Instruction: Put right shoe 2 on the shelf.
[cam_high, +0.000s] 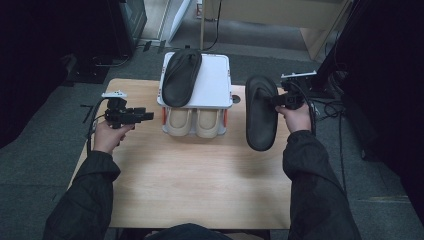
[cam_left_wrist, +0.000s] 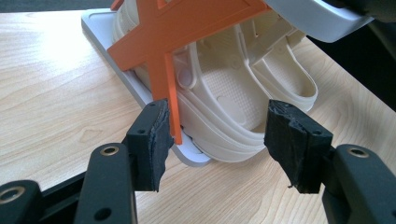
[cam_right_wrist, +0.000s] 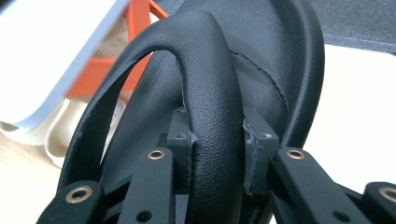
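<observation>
Two black leather slippers: one on the white two-level rack (cam_high: 215, 82), one (cam_high: 261, 112) grasped by the right claw (cam_high: 274, 100); left claw (cam_high: 150, 116) released; two cream clogs (cam_high: 194, 122) half hidden.

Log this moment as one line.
right gripper: shut on black slipper strap, lifted off table | left gripper: open, empty | second black slipper: on rack top | cream clogs: shelf below
</observation>
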